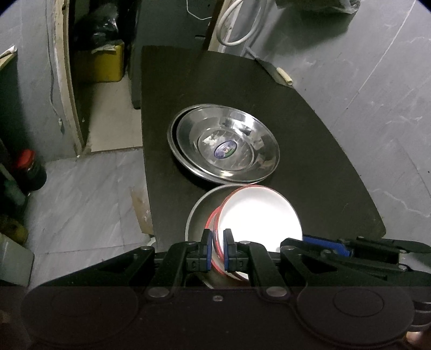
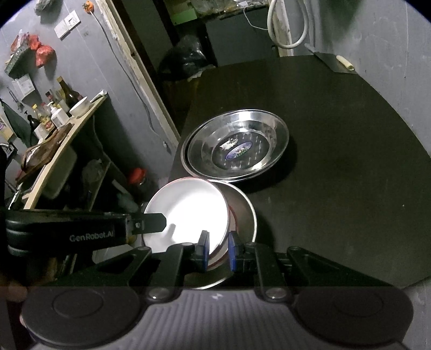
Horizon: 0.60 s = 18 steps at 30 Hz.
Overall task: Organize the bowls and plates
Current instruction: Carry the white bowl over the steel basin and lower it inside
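Observation:
A white bowl with a red rim (image 1: 258, 212) (image 2: 186, 210) sits tilted inside a steel bowl (image 1: 200, 212) (image 2: 242, 212) at the near edge of the black table (image 1: 309, 150) (image 2: 350, 161). My left gripper (image 1: 217, 249) is shut on the white bowl's left rim. My right gripper (image 2: 218, 250) is shut on its right rim. Each gripper shows in the other's view, the right one (image 1: 323, 243) and the left one (image 2: 150, 223). Behind, a steel plate with a sticker (image 1: 227, 142) (image 2: 237, 142) lies stacked on another steel plate.
Floor and a jar with a red lid (image 1: 27, 169) (image 2: 138, 177) lie left of the table. A shelf with bottles (image 2: 54, 113) stands further left. A grey wall (image 1: 377, 94) runs along the right; a white hose (image 1: 237, 24) hangs behind.

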Motion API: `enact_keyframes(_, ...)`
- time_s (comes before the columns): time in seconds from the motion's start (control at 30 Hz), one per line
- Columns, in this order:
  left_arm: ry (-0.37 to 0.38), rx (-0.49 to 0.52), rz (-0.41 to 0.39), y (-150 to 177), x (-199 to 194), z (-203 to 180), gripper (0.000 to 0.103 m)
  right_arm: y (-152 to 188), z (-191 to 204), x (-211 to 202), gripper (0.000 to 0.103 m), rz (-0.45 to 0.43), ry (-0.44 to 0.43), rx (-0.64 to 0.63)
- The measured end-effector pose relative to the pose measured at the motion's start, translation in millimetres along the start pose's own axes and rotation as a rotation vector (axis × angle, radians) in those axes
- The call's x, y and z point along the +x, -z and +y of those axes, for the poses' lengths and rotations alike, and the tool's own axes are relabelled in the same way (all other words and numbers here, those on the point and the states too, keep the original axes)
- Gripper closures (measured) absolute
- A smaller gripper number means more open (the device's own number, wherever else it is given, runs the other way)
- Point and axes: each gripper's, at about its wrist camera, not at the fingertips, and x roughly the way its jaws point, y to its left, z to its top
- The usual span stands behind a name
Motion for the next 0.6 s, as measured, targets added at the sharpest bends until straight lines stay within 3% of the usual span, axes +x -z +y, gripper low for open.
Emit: enact_keyframes(0.6,-0.006,-0.017,0.024,1.6,8.5,-0.2,0.093,-0.1,-0.1,4.4,0.086,0.022,-0.001,0.005)
